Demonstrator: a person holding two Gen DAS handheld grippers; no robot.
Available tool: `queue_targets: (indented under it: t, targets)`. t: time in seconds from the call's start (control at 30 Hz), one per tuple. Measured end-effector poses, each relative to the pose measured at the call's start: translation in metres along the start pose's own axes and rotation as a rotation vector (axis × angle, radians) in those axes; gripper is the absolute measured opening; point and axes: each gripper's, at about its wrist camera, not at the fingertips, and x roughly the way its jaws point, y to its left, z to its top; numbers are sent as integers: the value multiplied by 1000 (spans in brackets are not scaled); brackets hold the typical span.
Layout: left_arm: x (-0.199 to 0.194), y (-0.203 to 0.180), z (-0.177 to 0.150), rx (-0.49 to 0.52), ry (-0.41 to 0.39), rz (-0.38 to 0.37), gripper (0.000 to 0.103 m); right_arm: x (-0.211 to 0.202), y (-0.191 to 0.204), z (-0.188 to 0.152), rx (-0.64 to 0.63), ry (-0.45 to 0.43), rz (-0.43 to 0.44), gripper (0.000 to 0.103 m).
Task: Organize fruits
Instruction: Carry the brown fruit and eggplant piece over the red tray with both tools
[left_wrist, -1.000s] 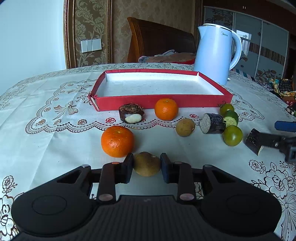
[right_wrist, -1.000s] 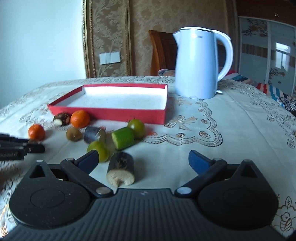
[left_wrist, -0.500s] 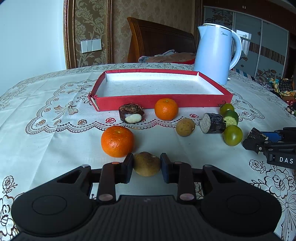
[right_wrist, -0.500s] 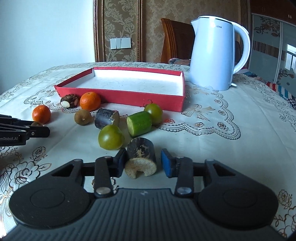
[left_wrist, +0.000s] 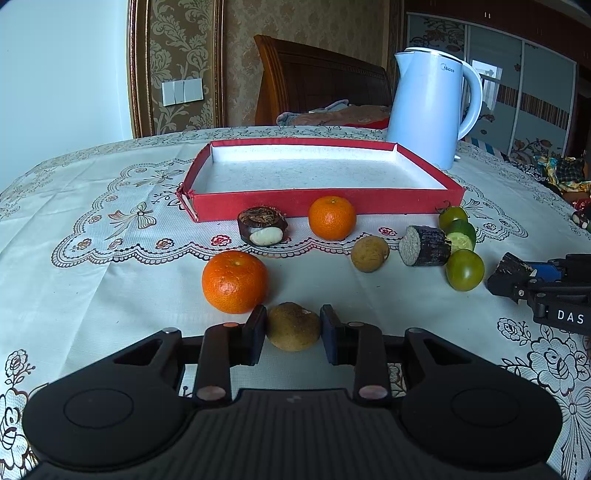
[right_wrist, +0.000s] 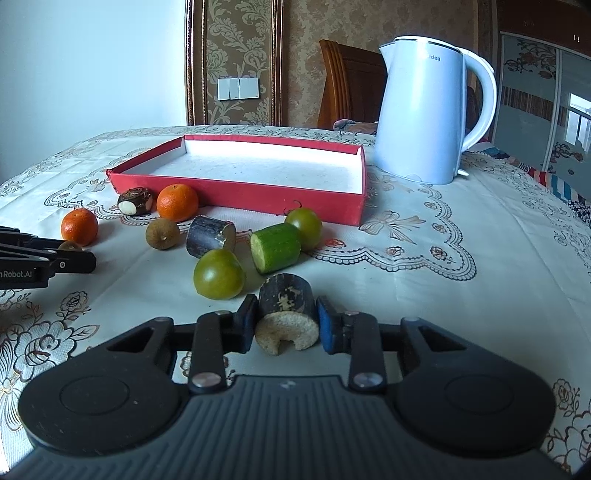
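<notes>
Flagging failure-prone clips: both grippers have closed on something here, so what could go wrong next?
1. The left gripper pinches a small round brown fruit; it may roll or pop out when lifted.
2. The right gripper clamps a dark cane piece with a green tomato close beside it; lifting could knock the tomato rolling.
3. Both must clear the red tray wall.

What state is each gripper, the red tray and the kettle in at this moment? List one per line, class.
left gripper: shut on the brown fruit, on the tablecloth.
right gripper: shut on the dark cane piece.
red tray: nothing inside it.
kettle: upright, lid closed.
green cucumber piece: lying on its side.
</notes>
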Motion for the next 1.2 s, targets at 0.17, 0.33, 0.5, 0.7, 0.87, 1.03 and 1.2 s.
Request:
queue_targets:
  t: [0.17,0.33,0.5,0.7,0.87,1.03,1.2]
  targets:
    - [-1,-2,2,7,0,18,31,-3,1,1,-3,-21,-15,31]
    - [-2,0,8,-20,-5,6,31,-6,0,4,14,-41,-16,31]
    - [-3,-10,17,9,-35,15,31,-9,1,15,14,-78,-22,31]
    - [5,-22,35,31,-52,14,31,-4,7,31,-1,-115,-27,31]
    - [16,-26,51,22,-60,19,31,1,9,48,-10,-140,-37,31]
    - [31,-24,70,2,-73,51,31,17,7,67,-3,-146,-63,31]
    - [49,-19,88,-23,-76,67,31,42,1,80,26,-129,-82,31]
